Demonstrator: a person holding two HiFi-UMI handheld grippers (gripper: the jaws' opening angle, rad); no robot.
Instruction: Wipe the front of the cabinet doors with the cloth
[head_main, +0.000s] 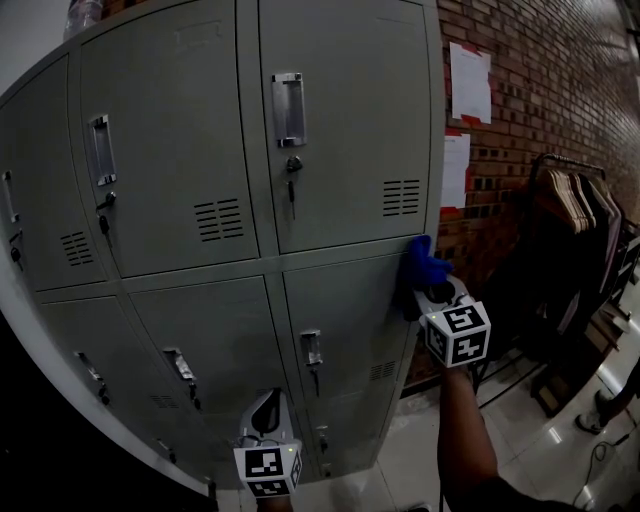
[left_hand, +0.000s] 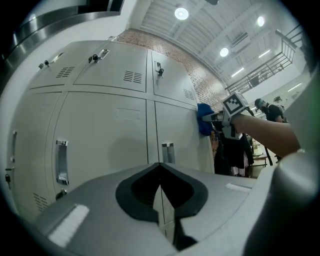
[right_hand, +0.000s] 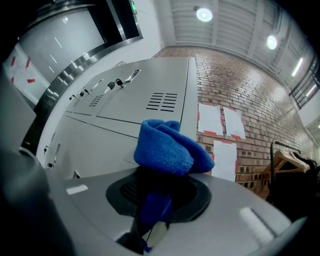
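A blue cloth (head_main: 423, 268) is bunched in my right gripper (head_main: 432, 290), which is shut on it and presses it against the right edge of the grey metal cabinet (head_main: 340, 130), at the seam between the upper and lower right doors. In the right gripper view the cloth (right_hand: 170, 147) bulges out over the jaws. My left gripper (head_main: 268, 418) hangs low in front of the bottom doors, shut with nothing in it. The left gripper view shows the cabinet doors (left_hand: 105, 125) and the right gripper with the cloth (left_hand: 205, 119) far off.
Door handles (head_main: 288, 108) and keys stick out from the door fronts. A brick wall (head_main: 540, 90) with paper sheets (head_main: 468, 82) stands to the right. A rack of hangers and clothes (head_main: 575, 215) is at the far right, on the tiled floor.
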